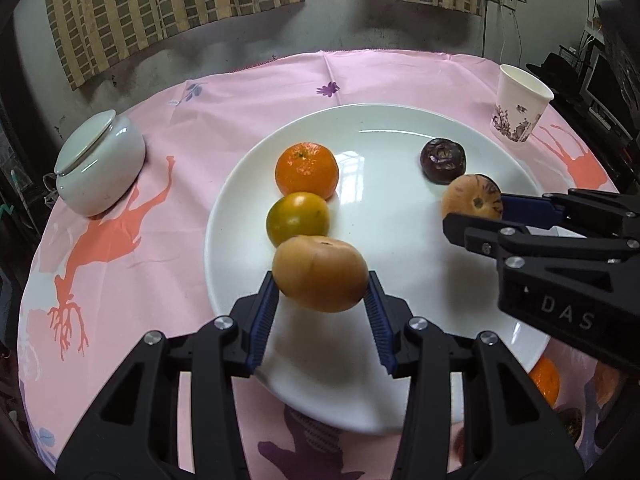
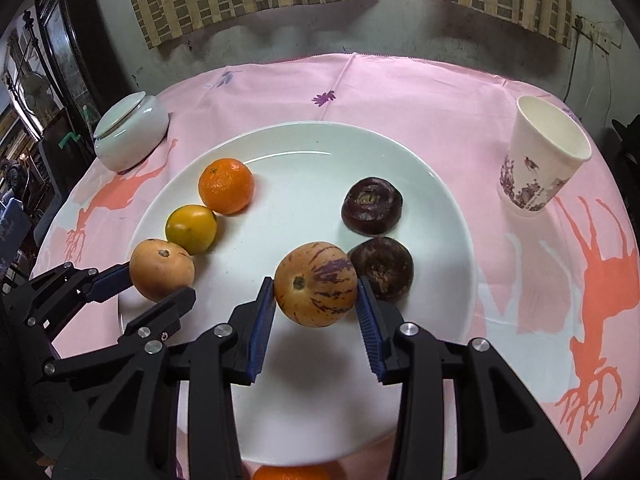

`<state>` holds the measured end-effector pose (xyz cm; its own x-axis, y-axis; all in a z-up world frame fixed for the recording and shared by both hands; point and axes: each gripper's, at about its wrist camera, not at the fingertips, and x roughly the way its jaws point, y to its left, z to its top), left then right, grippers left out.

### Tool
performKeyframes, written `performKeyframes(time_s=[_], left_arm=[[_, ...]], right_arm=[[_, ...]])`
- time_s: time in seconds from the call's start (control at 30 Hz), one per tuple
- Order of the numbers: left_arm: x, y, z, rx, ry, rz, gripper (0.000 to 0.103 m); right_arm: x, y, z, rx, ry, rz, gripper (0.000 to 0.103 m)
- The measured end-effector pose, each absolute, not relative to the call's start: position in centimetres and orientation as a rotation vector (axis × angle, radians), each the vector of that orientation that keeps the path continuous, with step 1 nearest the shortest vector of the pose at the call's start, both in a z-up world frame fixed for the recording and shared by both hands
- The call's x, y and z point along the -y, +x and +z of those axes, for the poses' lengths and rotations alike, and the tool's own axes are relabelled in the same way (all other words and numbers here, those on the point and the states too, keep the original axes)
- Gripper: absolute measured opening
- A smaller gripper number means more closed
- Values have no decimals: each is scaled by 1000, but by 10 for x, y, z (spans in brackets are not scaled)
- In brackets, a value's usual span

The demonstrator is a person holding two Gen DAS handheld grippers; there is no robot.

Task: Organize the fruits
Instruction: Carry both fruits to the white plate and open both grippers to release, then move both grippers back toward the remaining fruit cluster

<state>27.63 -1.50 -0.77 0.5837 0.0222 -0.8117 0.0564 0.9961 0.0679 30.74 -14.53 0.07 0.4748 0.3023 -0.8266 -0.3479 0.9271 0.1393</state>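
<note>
A white plate (image 1: 360,136) (image 2: 304,148) carries an orange mandarin (image 1: 307,168) (image 2: 226,185) and a yellow-green citrus (image 1: 298,218) (image 2: 191,227) in a row on its left. Two dark purple fruits (image 2: 372,205) (image 2: 382,274) lie on its right. My left gripper (image 1: 322,292) (image 2: 158,284) is shut on a tan round fruit (image 1: 320,272) (image 2: 162,268), low over the plate just in front of the citrus. My right gripper (image 2: 316,300) (image 1: 476,216) is shut on a purple-striped tan fruit (image 2: 316,284) (image 1: 472,200) beside the nearer dark fruit.
A pink printed cloth covers the round table. A white lidded jar (image 1: 100,160) (image 2: 130,136) stands at the left and a paper cup (image 1: 520,104) (image 2: 540,160) at the right. More fruit, including an orange (image 1: 546,380) (image 2: 292,472), lies off the plate's near edge.
</note>
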Motion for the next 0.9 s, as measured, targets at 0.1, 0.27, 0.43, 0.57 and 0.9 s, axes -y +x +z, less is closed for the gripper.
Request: performKeyframes(time_s=[0.1,0.27,0.43,0.57,0.9], left_arm=[[16,287,-10,-961,60,-29,44],[25,294,-3,-925,63,-38,47],[30,276,23,-846,75,-72,71],[29,258,41,-824,86,-83,71],[9,189,66,-796,41,-75,77]], right_arm=[[136,319,-3,-1010,-41,399,42],[130,336,-6,-1075,35,426,57],[140,321,16,-1000,47,425,62],[157,305,37,-969,73,438,62],[191,237,59,-921,51,415,66]])
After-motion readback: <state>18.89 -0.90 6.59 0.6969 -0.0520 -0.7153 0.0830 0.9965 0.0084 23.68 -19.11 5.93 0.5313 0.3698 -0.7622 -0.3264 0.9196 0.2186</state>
